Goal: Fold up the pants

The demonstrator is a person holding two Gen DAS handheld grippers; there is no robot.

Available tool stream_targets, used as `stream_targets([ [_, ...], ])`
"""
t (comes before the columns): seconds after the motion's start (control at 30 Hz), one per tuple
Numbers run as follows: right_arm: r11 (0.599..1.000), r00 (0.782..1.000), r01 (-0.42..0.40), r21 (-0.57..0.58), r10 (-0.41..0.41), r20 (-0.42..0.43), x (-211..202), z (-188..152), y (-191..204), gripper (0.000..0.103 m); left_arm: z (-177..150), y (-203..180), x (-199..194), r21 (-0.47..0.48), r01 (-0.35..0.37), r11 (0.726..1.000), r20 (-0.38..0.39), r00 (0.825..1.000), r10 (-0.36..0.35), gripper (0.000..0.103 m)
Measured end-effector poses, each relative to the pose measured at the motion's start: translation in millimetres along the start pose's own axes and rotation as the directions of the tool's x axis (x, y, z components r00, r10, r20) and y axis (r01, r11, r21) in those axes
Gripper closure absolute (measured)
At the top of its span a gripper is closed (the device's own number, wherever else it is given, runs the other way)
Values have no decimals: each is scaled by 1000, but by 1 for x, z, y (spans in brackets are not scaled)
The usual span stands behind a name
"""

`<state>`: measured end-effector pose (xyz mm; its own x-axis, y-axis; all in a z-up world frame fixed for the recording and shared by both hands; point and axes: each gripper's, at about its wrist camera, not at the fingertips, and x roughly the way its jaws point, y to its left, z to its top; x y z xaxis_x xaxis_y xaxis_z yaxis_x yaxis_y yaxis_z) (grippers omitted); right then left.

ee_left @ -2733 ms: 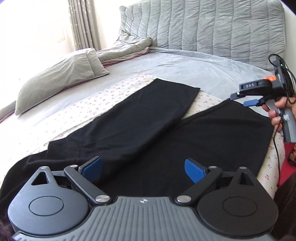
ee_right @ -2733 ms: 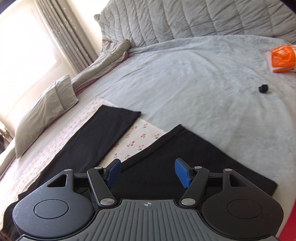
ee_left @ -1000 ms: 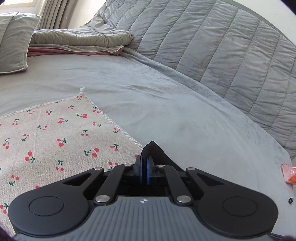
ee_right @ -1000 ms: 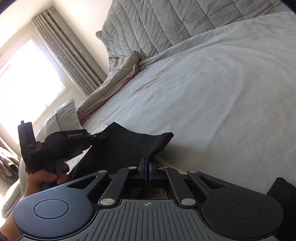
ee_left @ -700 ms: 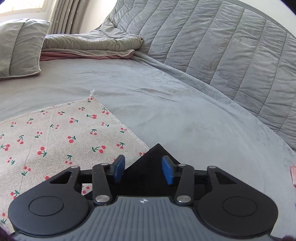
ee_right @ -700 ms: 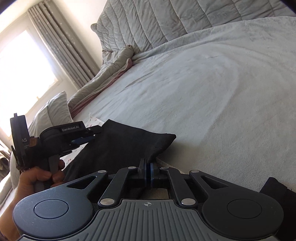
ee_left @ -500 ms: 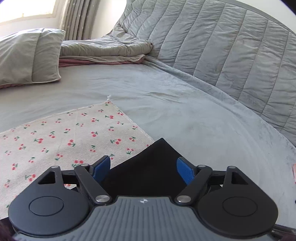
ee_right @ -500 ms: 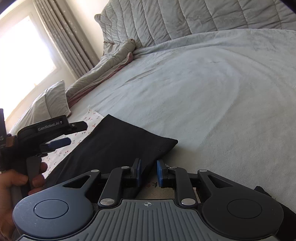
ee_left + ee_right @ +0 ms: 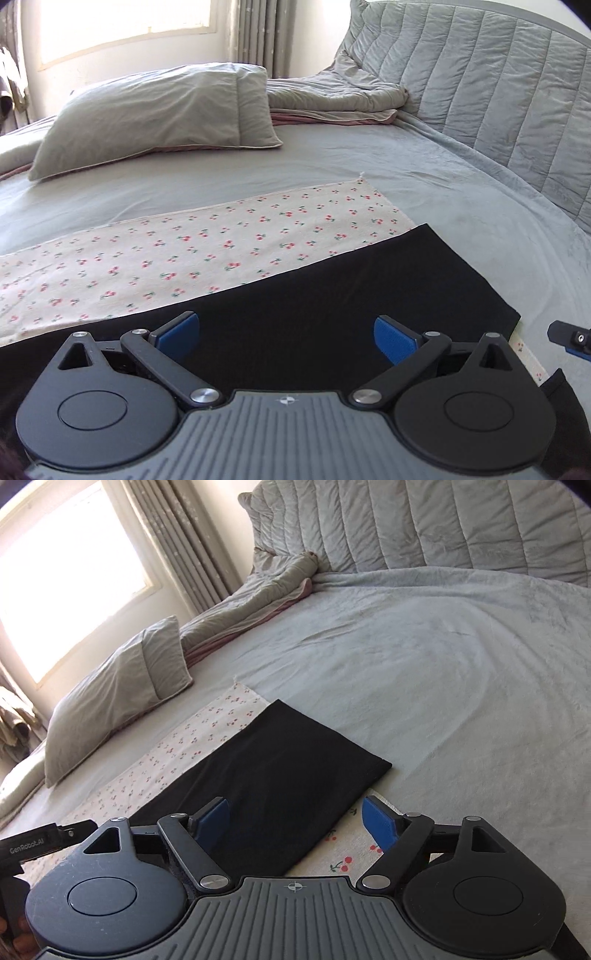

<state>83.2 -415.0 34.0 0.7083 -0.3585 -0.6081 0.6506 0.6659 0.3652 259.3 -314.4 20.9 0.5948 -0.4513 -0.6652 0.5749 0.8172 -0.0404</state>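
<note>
Your left gripper (image 9: 286,334) is spread wide with nothing between its 2 blue pads, hovering over the black pants (image 9: 332,291). Your right gripper (image 9: 295,821) is just as wide and empty, above the hem end of the pants (image 9: 280,771). The pants lie flat on a cherry-print cloth (image 9: 177,254) spread across the grey bed (image 9: 424,173). Only the left view shows the whole face of the pillow (image 9: 155,114) and a tip of the right gripper (image 9: 570,338) at the edge. Only the right view shows the left gripper (image 9: 44,840) from the side, and the curtains (image 9: 184,542) beside the window. A rumpled duvet (image 9: 251,609) lies against the quilted headboard (image 9: 424,520).
</note>
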Motion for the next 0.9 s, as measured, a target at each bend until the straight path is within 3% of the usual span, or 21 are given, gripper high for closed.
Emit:
stream_targets([
  [0.23, 992, 996, -69, -107, 64, -56, -28, -20, 36, 11, -40, 46, -91, 14, -146, 989, 17, 989, 146, 0],
  [0.43, 970, 990, -122, -211, 104, -96, -45, -46, 77, 9, -85, 89, -146, -20, -219, 976, 6, 976, 219, 0],
  [0.9, 919, 972, -228, -321, 200, -120, -59, -90, 172, 4, -150, 160, -198, -69, -378, 923, -7, 925, 379, 0],
])
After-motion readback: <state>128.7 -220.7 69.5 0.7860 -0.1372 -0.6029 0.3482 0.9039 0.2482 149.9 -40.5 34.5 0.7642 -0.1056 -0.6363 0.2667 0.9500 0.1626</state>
